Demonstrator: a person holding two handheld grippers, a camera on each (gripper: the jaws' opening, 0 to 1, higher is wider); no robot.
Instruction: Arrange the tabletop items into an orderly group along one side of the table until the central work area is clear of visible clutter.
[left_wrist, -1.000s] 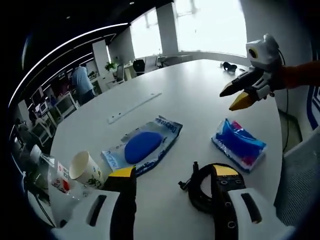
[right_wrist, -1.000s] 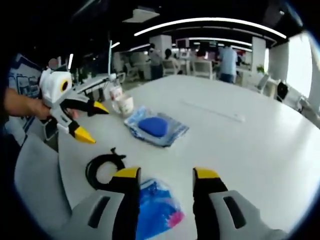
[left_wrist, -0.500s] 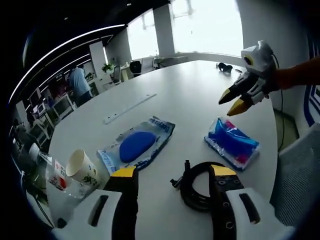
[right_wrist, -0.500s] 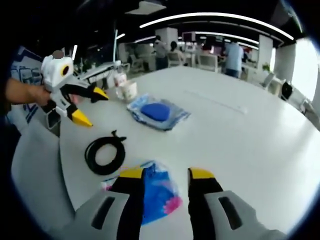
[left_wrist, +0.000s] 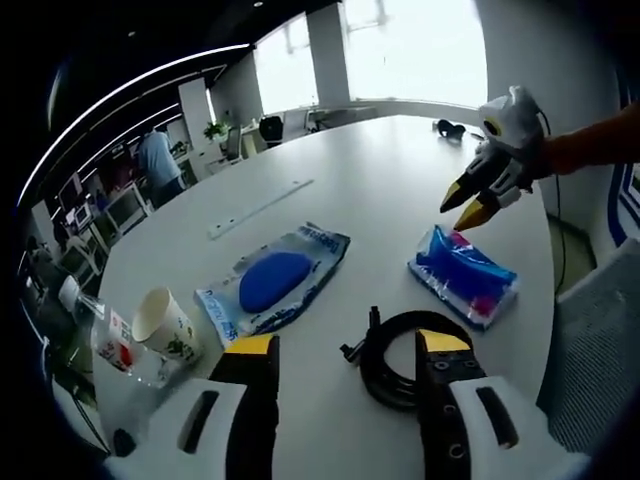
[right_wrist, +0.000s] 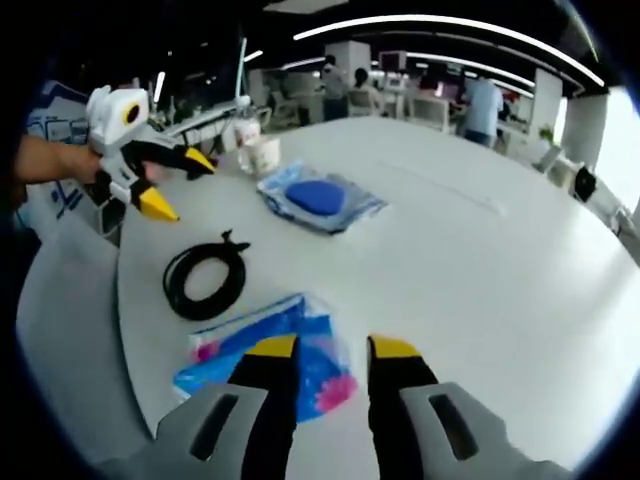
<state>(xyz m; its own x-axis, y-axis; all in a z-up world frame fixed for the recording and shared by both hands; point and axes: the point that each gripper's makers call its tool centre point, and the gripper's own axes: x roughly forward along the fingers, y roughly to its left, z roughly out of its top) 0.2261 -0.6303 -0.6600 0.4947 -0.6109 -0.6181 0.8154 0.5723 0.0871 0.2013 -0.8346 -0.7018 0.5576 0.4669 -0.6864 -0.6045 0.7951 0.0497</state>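
Right gripper (right_wrist: 320, 347), jaws narrowly parted and empty, hovers just above a crinkly blue plastic tissue pack (right_wrist: 268, 349), whose long axis runs leftward. Left gripper (left_wrist: 345, 342), jaws wide, hangs over a coiled black cable (left_wrist: 400, 352).

I can read no text with certainty. The clear package (left_wrist: 272, 284) with the blue pad carries white lettering on its blue end strips, but it is too small and blurred for me. The paper cup (left_wrist: 168, 325) has a green print, and the small bottle (left_wrist: 112, 341) beside it has a red and white label; both are unreadable.
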